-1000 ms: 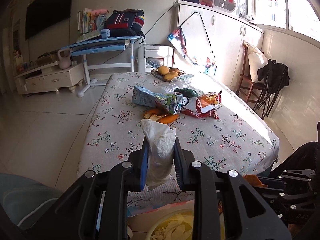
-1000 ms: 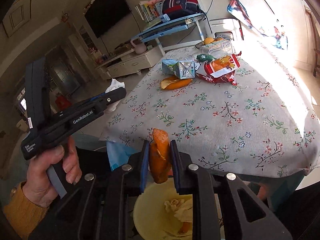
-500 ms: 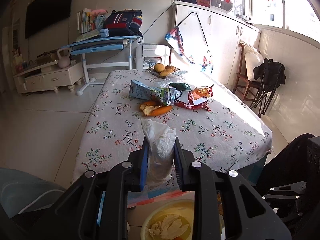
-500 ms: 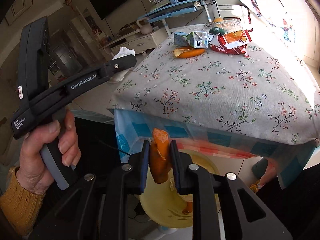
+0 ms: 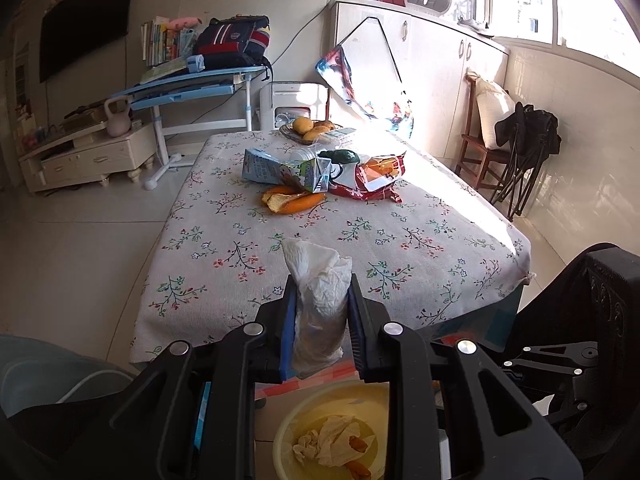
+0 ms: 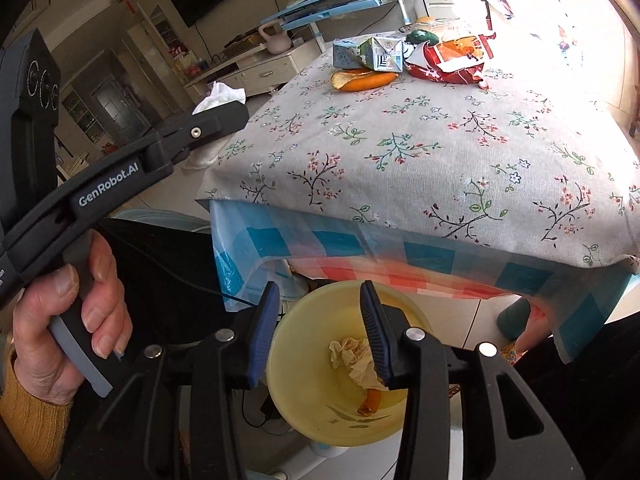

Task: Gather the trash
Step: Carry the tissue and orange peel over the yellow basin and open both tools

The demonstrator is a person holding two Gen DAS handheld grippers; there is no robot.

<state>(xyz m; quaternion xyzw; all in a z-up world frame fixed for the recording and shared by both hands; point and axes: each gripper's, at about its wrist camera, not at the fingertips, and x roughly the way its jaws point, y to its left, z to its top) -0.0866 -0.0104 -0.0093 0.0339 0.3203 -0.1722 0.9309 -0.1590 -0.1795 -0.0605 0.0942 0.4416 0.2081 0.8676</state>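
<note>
My left gripper [image 5: 320, 312] is shut on a crumpled white tissue [image 5: 318, 280], held above the table's near edge; it also shows in the right wrist view [image 6: 218, 98]. My right gripper [image 6: 318, 320] is open and empty, above a yellow bin [image 6: 304, 408] on the floor by the table. In the bin lie crumpled paper [image 6: 354, 356] and an orange peel [image 6: 370, 400]. The bin also shows in the left wrist view [image 5: 296, 420]. On the table lie an orange peel [image 5: 294, 202], a milk carton [image 5: 286, 168] and a red snack bag [image 5: 374, 178].
The floral-clothed table [image 5: 420, 240] fills the middle. A fruit basket [image 5: 310, 128] and a plastic bottle stand at its far end. A wooden chair [image 5: 486, 136] and a black folding chair [image 5: 524, 148] stand at the right. A blue desk [image 5: 192, 84] stands behind.
My right gripper has opened and the orange peel has dropped into the yellow bin. Both grippers have drawn back from the table. The left still holds the tissue.
</note>
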